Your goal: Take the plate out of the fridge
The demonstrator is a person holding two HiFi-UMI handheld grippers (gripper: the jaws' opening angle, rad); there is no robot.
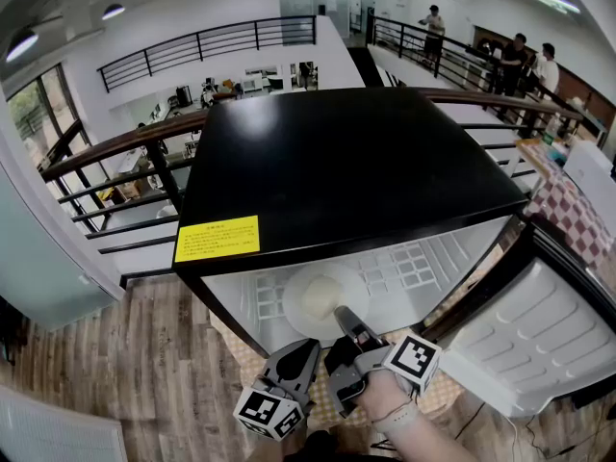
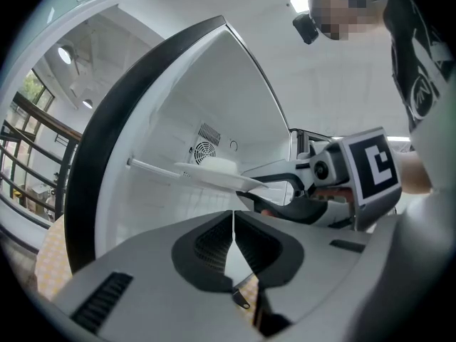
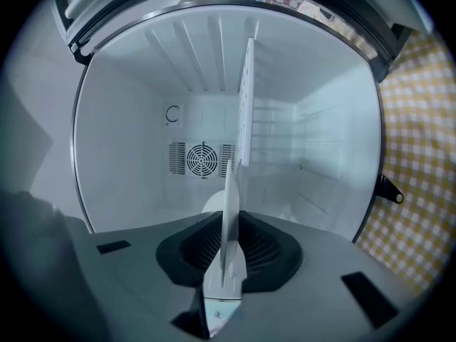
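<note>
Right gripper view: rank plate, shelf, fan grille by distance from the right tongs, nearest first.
1. plate, rim clamped in the right tongs.
2. shelf, beyond it, midway in.
3. fan grille, at the very back.

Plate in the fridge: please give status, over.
Right tongs shut on plate rim. Left tongs shut, empty. Plate on shelf, door open, nothing in the way.

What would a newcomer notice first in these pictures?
The black fridge fills the middle of the head view, its door open at the right, a yellow label on its top. Inside lies a white plate, with the right claw shut on its near rim; the left claw is shut and empty beside it.
</note>
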